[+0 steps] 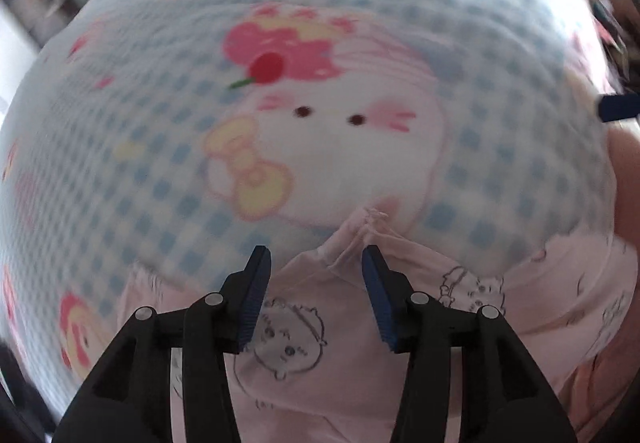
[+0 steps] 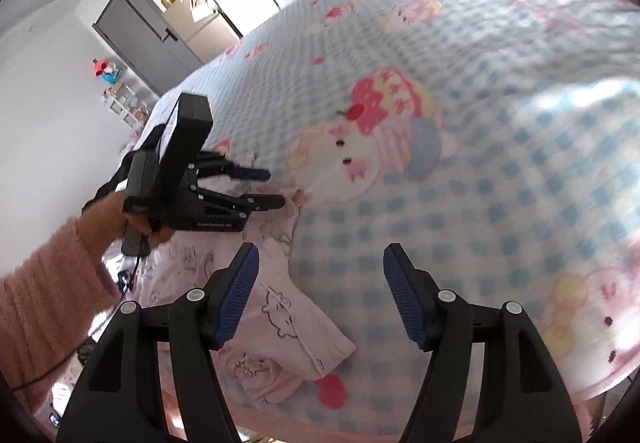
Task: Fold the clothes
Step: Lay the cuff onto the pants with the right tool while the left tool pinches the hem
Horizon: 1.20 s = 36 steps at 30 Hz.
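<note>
Pink garment (image 1: 344,375) with outline cartoon drawings lies crumpled on a bed under a blue-and-white checked blanket (image 1: 132,179) printed with pink cartoon cats and cupcakes; in the left wrist view the garment fills the near bottom, with a bunched seam tip pointing far, just ahead of the fingers. Left gripper (image 1: 316,263) points steeply down over that garment, fingers apart, blue pads (image 1: 256,295) on either side of the fabric but not pressing it, nothing clamped. Same left gripper (image 2: 272,187) shows in the right wrist view at left-centre, held by a hand (image 2: 116,219) in a fuzzy pink sleeve (image 2: 44,291), its fingers apart with the tips just beside the garment's far edge. Right gripper (image 2: 320,255) hovers near the garment's right side, fingers apart and empty; its left pad (image 2: 238,295) sits over pink fabric (image 2: 280,307), its right one over bare blanket (image 2: 480,171). A folded corner of the garment lies between the right gripper's fingers, near a red heart print. One blue fingertip of the right gripper (image 1: 618,107) pokes in at the right edge of the left wrist view. Far left in the right wrist view: white wall, grey door (image 2: 136,23), small shelf with toys (image 2: 120,99). Blanket is motion-blurred in both views.
</note>
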Available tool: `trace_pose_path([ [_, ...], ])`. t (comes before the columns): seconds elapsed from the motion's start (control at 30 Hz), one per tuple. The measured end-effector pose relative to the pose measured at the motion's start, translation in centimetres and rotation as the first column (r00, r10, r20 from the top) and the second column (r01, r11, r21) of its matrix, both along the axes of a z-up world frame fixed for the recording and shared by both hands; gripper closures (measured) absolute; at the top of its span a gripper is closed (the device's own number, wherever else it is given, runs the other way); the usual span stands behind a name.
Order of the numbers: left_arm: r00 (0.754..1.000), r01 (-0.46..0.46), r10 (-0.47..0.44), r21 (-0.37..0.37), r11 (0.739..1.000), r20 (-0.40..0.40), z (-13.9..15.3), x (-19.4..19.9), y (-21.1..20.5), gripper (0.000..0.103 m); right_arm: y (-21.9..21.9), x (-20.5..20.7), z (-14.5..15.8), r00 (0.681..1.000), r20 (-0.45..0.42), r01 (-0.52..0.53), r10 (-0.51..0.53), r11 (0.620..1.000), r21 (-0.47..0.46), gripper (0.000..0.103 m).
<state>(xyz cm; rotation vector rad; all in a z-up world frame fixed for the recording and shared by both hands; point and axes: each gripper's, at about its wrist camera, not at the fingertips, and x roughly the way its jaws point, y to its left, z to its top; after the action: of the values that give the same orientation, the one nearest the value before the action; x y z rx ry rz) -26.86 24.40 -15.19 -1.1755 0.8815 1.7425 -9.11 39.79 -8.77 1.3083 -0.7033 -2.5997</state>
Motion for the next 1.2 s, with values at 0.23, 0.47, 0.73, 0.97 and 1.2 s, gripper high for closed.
trace_pose_path([
  [0.23, 0.975, 0.204, -0.211, -0.096, 0.974, -0.064, -2.4, 3.8, 2.0, 0.097, -3.5, -1.1, -3.9, 0.983, 0.113, -0.140, 0.144, 0.989, -0.049, 0.037],
  [0.47, 0.979, -0.083, 0.136, 0.317, 0.945, -0.149, 5.9, 1.5, -3.9, 0.098, -3.8, -1.7, -2.3, 0.982, 0.081, -0.170, 0.169, 0.985, 0.007, 0.036],
  [0.73, 0.923, -0.275, 0.374, 0.524, 0.806, -0.093, 9.1, 3.9, -15.3, 0.097, -4.6, -3.1, -0.9, 0.980, 0.042, -0.197, 0.195, 0.978, 0.066, 0.032],
  [0.97, 0.914, -0.347, 0.404, 0.466, 0.814, -0.025, 5.5, 4.8, -17.4, 0.097, -1.6, -6.9, -3.1, 0.996, 0.089, 0.032, -0.026, 0.997, -0.070, 0.032],
  [1.2, 0.910, -0.361, 0.415, 0.462, 0.810, -0.018, 5.2, 5.1, -18.0, 0.097, -6.7, -9.6, -3.3, 0.988, 0.064, -0.128, 0.138, 0.983, -0.133, 0.073],
])
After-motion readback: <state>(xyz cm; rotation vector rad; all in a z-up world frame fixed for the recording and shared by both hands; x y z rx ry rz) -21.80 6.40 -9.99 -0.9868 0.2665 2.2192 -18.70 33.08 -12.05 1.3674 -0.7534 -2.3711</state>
